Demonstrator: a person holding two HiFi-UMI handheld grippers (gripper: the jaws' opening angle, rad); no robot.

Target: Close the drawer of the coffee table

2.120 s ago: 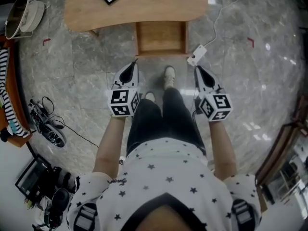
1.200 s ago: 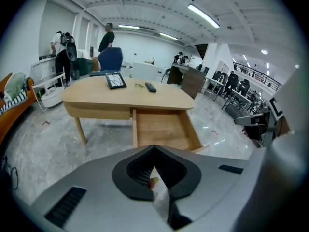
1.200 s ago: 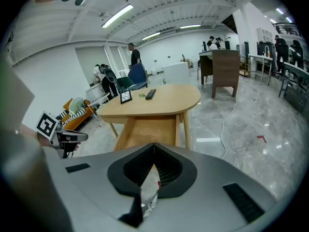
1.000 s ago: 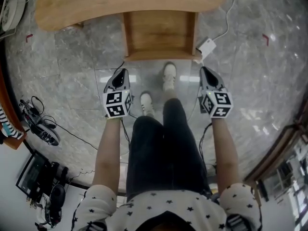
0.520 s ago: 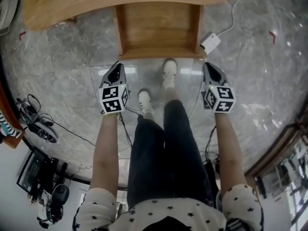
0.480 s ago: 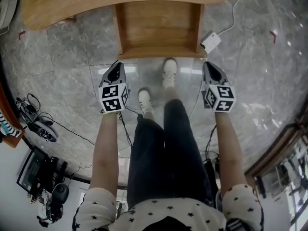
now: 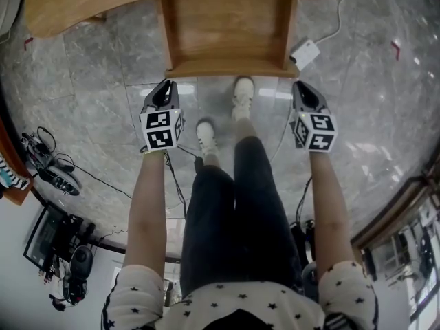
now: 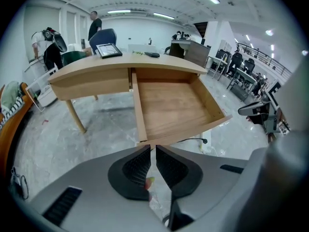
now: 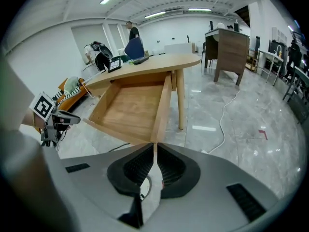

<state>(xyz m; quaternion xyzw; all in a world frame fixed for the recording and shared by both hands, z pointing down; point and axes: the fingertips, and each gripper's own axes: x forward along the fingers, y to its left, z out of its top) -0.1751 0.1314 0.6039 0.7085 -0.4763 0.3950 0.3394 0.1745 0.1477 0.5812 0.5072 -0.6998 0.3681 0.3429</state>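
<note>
Table (image 7: pixel 62 9) sits ahead of both grippers, w/ the drawer (image 7: pixel 227 29) pulled well out toward the person, empty, open side up. Its long axis runs straight from table to person, same as the slide direction. Its front lies crosswise facing the grippers, just ahead of the tips, one corner near each. Left gripper (image 7: pixel 166 83) has just been cracking its jaws open a hair, nothing btwn them. Right gripper (image 7: pixel 301 85) is pinched together, empty too. Neither touches wood yet afaict. So imo this is the approach step. Next move = get both tips onto that front near the corners & shove evenly along the slide axis so it doesn't jam.
</note>
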